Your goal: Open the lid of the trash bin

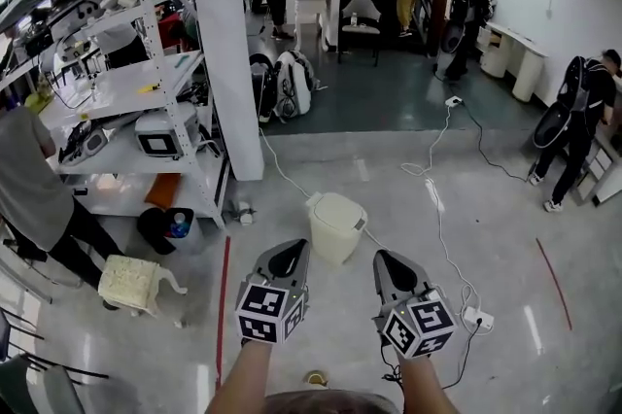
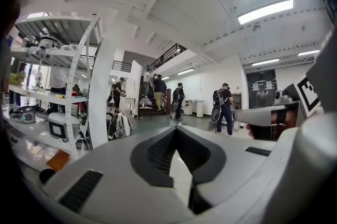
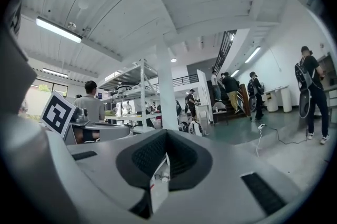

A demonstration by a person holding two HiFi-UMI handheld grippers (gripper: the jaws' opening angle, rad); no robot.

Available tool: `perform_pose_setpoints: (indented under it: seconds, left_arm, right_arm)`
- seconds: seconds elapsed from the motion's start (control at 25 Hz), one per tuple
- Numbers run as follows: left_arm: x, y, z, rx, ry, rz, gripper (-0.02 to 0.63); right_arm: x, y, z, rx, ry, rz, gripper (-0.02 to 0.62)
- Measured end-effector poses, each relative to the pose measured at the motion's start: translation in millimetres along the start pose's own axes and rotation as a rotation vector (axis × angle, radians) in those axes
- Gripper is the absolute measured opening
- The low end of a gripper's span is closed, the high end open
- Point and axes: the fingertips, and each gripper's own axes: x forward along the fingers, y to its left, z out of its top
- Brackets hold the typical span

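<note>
nothing of the job is done yet. the trash bin (image 1: 333, 237) stands on the floor (image 1: 486, 208) just ahead of you, a little to the right of the white pillar (image 1: 228, 62), and its lid (image 1: 337, 207) lies flat and shut on top.

in the head view you hold both tools low in front of your body, short of the bin and not touching it. the left gripper (image 1: 290, 256) points toward the bin's left side and the right gripper (image 1: 387, 263) toward its right, so the bin sits between the two lines.

neither tool has hold of anything. in the left gripper view the jaws of the left gripper (image 2: 176, 131) are drawn together, with only a thin slit below the tips. the right gripper (image 3: 166, 134) looks the same in its own view, jaws closed to a narrow crack and nothing between them. both of those views look out across the room and over the bin, so they show no lid.

everything is left to do, as i judge it: close the gap to the bin, get a jaw on or under the lid's front edge, and swing it up.
</note>
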Motion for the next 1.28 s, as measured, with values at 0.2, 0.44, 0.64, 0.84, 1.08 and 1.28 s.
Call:
perform_pose_setpoints:
  seconds: [0.2,0.44,0.64,0.84,1.08,1.28]
  left_arm:
    - [24.8,20.9,-1.6,-0.01,0.001,-0.022,-0.008]
    - [53.7,35.7,-7.9,-0.018,0.004,-0.038,-0.008]
    - [85.7,49.2,-4.7,-0.025,-0.001,-0.04,-0.008]
    - [124.9,58.0,-4.6,-0.02,-0.002,-0.04,-0.008]
    - [179.5,71.8,1.1,-0.013,-0.001,-0.034,-0.008]
    - [228.8,82.4,1.8,-0.022,0.012,-0.025,-0.008]
  right_arm:
    - [26.9,-11.6,-3.3,0.003,0.004,-0.033,0.028]
    - [52.0,-30.5,-8.3,0.002,0.012,-0.062,0.028]
    - [79.7,-52.3,-5.5,0.002,0.013,-0.074,0.028]
    - [111.2,-84.8,-4.1,0.01,0.004,-0.077,0.028]
    - [152.8,-126.7,3.0,0.015,-0.01,-0.087,0.028]
    - [185.9,-165.5,7.9,0.025,-0.009,-0.087,0.028]
